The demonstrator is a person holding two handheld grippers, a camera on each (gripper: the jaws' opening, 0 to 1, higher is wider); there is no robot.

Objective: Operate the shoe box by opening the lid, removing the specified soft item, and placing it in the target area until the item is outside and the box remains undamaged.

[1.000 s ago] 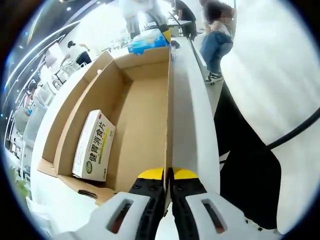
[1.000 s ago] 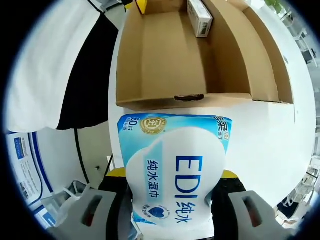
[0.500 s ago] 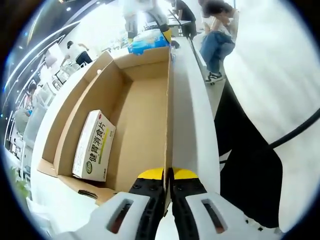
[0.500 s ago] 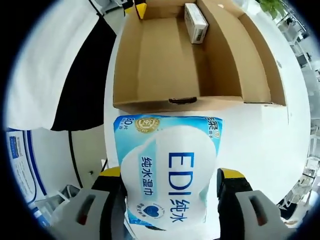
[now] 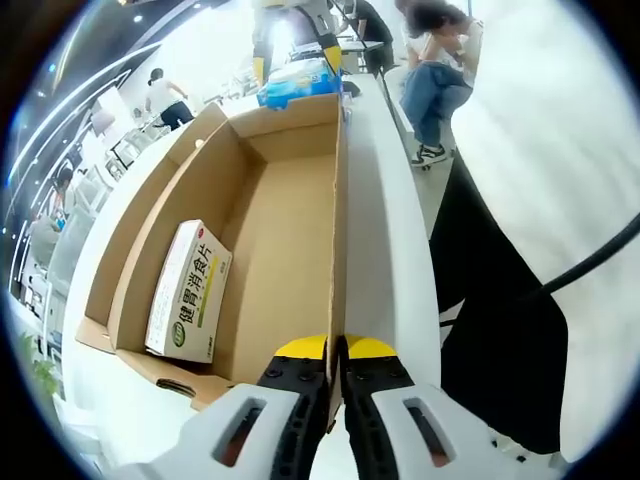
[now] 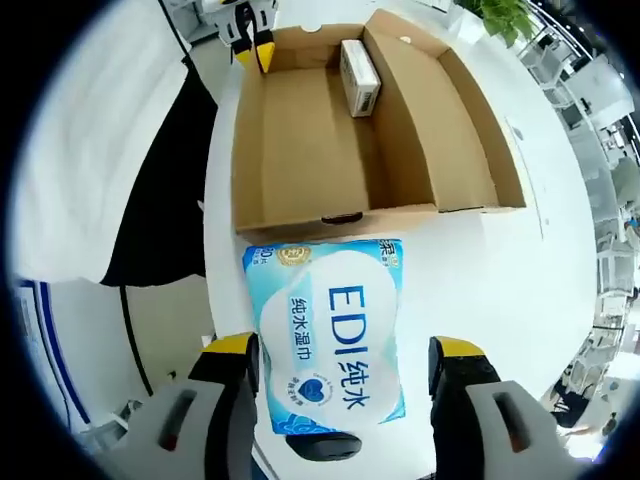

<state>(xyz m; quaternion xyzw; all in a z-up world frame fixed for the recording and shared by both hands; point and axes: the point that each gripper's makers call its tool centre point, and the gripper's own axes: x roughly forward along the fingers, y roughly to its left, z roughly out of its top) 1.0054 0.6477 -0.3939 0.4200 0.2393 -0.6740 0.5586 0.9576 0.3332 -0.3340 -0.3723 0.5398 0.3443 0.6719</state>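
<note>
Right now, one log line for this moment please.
left tool: shut on box wall | right tool: open, astride wipes | wipes: on table, outside box | carton: in box

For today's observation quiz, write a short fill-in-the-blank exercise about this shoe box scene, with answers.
1. The wet-wipes pack lies ___ the shoe box.
2. The left gripper is shut on the box's ___.
3. The right gripper's jaws are ___.
4. The item inside the box is a small ___.

Answers: outside; wall; open; carton

white medicine box, potted plant, seated person
</note>
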